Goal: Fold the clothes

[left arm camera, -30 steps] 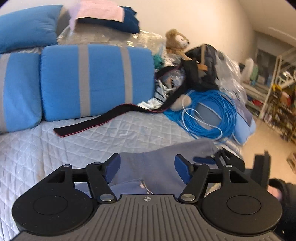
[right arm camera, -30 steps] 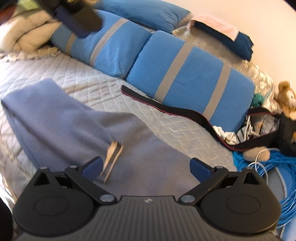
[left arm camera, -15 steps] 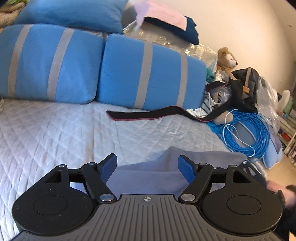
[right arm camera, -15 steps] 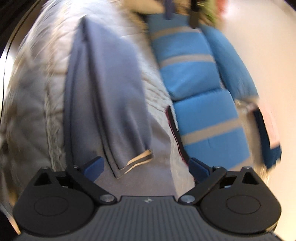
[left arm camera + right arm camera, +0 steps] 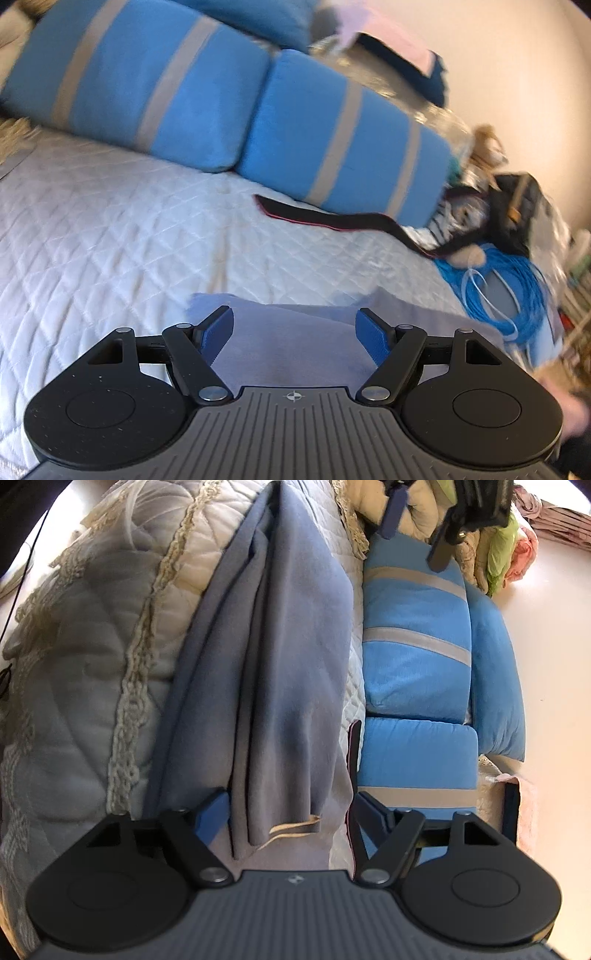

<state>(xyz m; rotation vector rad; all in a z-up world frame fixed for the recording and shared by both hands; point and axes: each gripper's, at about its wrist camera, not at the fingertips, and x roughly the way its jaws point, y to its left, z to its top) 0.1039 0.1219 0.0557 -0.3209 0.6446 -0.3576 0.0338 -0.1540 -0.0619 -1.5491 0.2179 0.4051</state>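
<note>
A grey-blue garment (image 5: 291, 657) lies in long folds on the quilted bed cover (image 5: 74, 686), with a beige-edged hem (image 5: 291, 829) near my right gripper. My right gripper (image 5: 291, 812) is open, its jaws on either side of the hem end, gripping nothing. My left gripper (image 5: 294, 330) is open and empty, just above one end of the same garment (image 5: 295, 350). The left gripper also shows at the top of the right wrist view (image 5: 417, 528), above the cushions.
Two blue cushions with grey stripes (image 5: 340, 129) line the back of the bed. A black strap with a red edge (image 5: 325, 218) lies in front of them. A coil of blue cable (image 5: 498, 291), a black bag (image 5: 517, 214) and a teddy bear (image 5: 484, 147) crowd the right end.
The right wrist view has rolled sideways and come closer to the garment's hem end. The left view has swung left and dropped a little; the garment end now sits between its open jaws.
</note>
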